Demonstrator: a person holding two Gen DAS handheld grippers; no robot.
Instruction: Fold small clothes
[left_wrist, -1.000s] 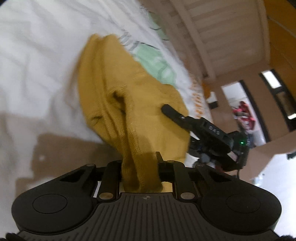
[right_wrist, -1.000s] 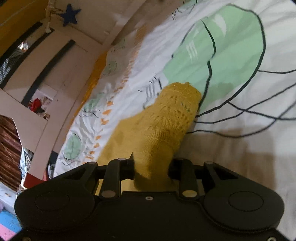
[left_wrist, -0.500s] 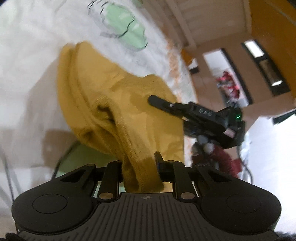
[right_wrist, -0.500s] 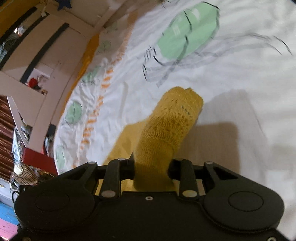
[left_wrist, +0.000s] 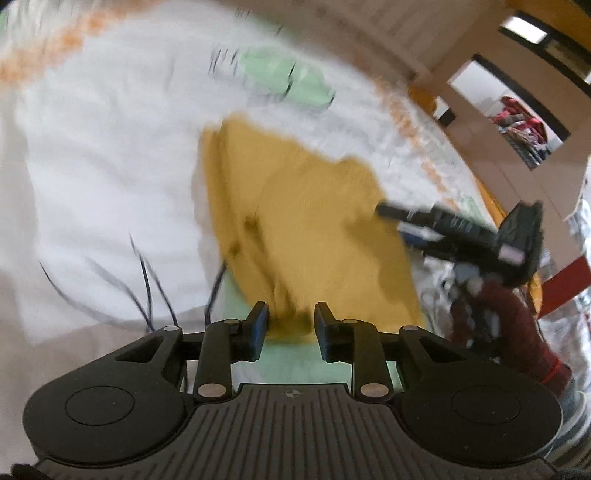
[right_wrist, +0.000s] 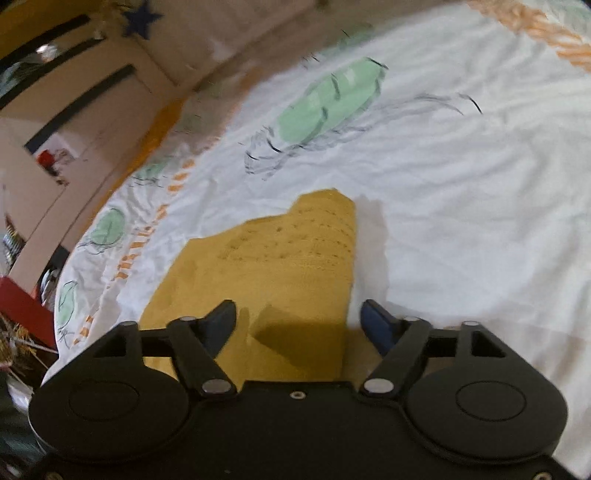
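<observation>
A small mustard-yellow knit garment lies flat on the white printed bedsheet. My left gripper is open just above the garment's near edge, its jaws a little apart with the cloth between but not pinched. My right gripper is wide open over the garment, whose lacy knit end points away from me. The right gripper also shows in the left wrist view at the garment's right edge.
The sheet carries green leaf prints with black lines and an orange border. A wooden bed frame and cupboards stand beyond it. A red box sits at the bed's left side. A dark red sleeve holds the right gripper.
Both grippers were shut on the yellow garment and carried it; now both have opened and the garment lies flat on the sheet.
</observation>
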